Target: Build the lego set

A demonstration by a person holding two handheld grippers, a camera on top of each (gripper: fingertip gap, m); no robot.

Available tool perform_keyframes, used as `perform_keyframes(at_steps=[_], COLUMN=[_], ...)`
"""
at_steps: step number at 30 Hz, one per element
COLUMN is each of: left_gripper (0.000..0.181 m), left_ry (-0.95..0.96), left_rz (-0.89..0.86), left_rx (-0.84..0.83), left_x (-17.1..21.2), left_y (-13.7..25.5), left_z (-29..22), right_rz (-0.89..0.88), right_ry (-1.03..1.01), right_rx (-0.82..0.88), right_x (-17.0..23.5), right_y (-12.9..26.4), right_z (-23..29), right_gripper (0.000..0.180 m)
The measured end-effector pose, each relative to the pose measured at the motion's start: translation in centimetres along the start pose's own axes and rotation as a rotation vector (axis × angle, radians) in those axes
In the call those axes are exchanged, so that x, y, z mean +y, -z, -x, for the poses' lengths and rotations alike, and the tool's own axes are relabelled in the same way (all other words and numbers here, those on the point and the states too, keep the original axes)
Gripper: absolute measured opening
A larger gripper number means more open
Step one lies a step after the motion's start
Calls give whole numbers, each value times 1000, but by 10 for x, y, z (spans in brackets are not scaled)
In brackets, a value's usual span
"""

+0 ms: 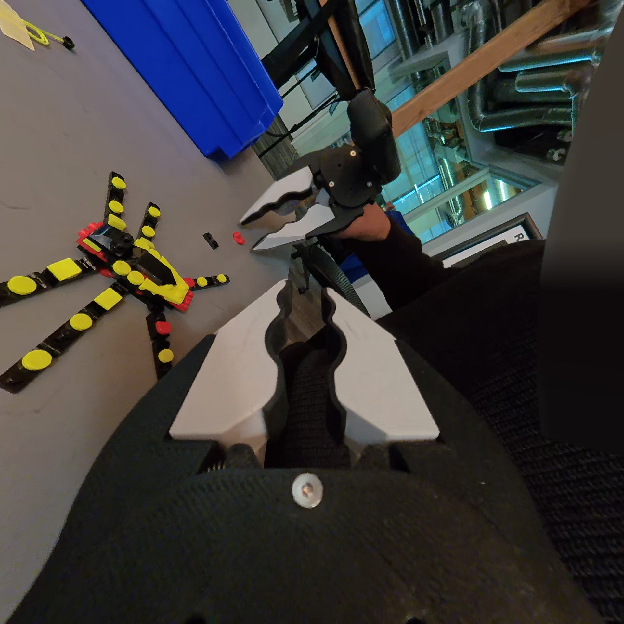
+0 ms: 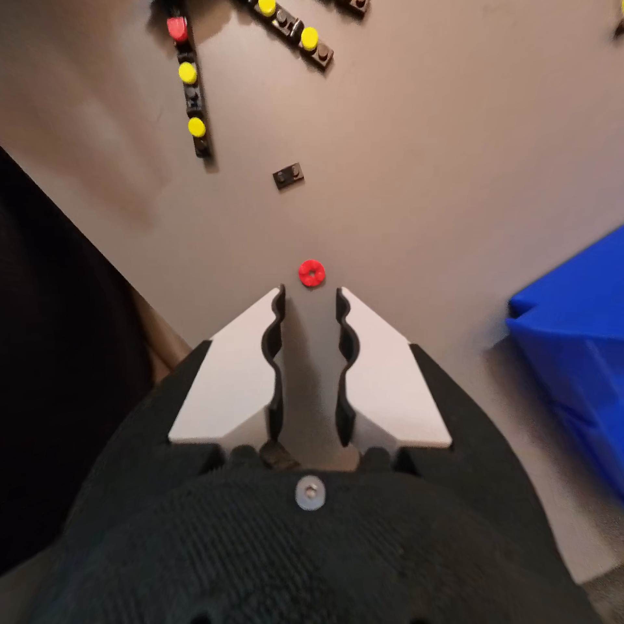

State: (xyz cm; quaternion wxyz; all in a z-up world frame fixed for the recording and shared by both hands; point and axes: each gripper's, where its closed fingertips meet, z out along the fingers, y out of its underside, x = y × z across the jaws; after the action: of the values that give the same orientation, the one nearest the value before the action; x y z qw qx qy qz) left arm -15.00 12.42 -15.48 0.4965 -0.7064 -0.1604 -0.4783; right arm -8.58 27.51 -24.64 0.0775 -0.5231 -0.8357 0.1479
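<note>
A black, yellow and red lego spider model [image 1: 135, 266] lies on the grey table [image 1: 84, 135], its legs spread out. A small red round piece [image 2: 311, 273] lies loose on the table just beyond my right gripper [image 2: 310, 293], which is open and empty above the table. A small black two-stud plate [image 2: 288, 175] lies farther on. Both loose pieces show in the left wrist view, the red piece [image 1: 238, 237] and the black plate [image 1: 210, 240], with the right gripper [image 1: 248, 236] pointing at them. My left gripper [image 1: 305, 290] is open, empty, past the table's edge.
A blue plastic bin [image 1: 192, 74] stands on the table near the far edge; it also shows at the right in the right wrist view [image 2: 574, 354]. Two spider legs [image 2: 192, 87] reach toward the loose pieces. A yellow cord and paper [image 1: 20, 30] lie far left. There is about 20 cm between the tips of the two grippers. To the small black two-stud plate [image 2: 288, 175]: right tips about 6 cm, left tips about 15 cm. Seen from the left wrist view [image 1: 210, 241] as well.
</note>
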Motion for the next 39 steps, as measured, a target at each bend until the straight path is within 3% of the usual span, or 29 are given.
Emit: perform_keyframes(at_steps=[13, 26, 35, 39], left_gripper=[14, 15, 15, 14], left_ry=[10, 17, 23, 20], left_rz=[-2, -3, -1, -3], left_rx=[8, 12, 16, 14], left_x=[0, 0, 0, 0], left_y=[0, 0, 0, 1], left_z=[0, 0, 0, 0], right_rz=[-32, -61, -48, -63], right_ry=[-130, -25, -110, -32], right_rx=[-86, -69, -23, -29], right_x=[-7, -19, -15, -21], right_y=[-8, -11, -12, -14], right_z=[9, 18, 16, 21], right_gripper=[22, 20, 14, 14])
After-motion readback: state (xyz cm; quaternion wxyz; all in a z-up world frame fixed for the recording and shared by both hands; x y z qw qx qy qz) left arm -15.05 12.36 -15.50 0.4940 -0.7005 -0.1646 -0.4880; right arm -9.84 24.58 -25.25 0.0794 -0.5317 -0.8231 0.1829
